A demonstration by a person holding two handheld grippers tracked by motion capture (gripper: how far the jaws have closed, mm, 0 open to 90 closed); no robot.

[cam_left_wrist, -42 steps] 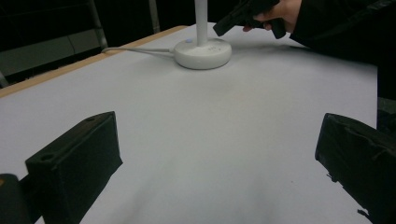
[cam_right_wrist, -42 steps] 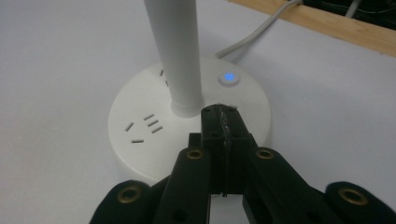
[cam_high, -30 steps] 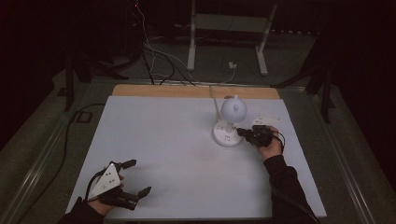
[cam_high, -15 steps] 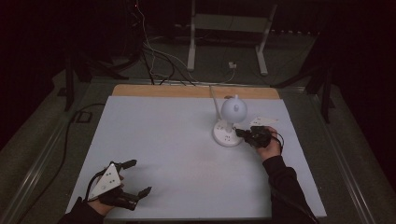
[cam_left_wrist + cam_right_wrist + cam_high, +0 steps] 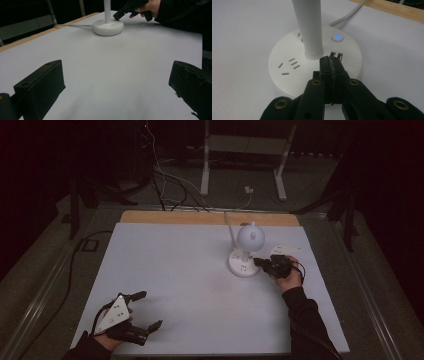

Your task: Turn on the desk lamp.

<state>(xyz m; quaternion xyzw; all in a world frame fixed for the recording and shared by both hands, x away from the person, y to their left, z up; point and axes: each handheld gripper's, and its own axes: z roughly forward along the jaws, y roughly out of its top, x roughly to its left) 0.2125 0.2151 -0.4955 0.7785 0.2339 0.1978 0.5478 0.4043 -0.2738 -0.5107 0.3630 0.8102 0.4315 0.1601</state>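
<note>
A white desk lamp (image 5: pixel 246 251) stands right of centre on the pale surface (image 5: pixel 190 285) in the high view, its round base (image 5: pixel 287 75) carrying socket slots, two small ports and a lit blue button (image 5: pixel 337 37). Its white cord (image 5: pixel 72 25) runs off toward the wooden edge at the top.

The right tool (image 5: pixel 260 262), held by a hand (image 5: pixel 289 279) coming in from the lower right, has its jaws pressed together with nothing between them. In the right gripper view their tips sit over the base just in front of the lamp's stem (image 5: pixel 310 27), beside the two ports.

The left tool (image 5: pixel 147 310) rests at the lower left of the high view, well apart from the lamp, jaws spread wide and empty.
</note>
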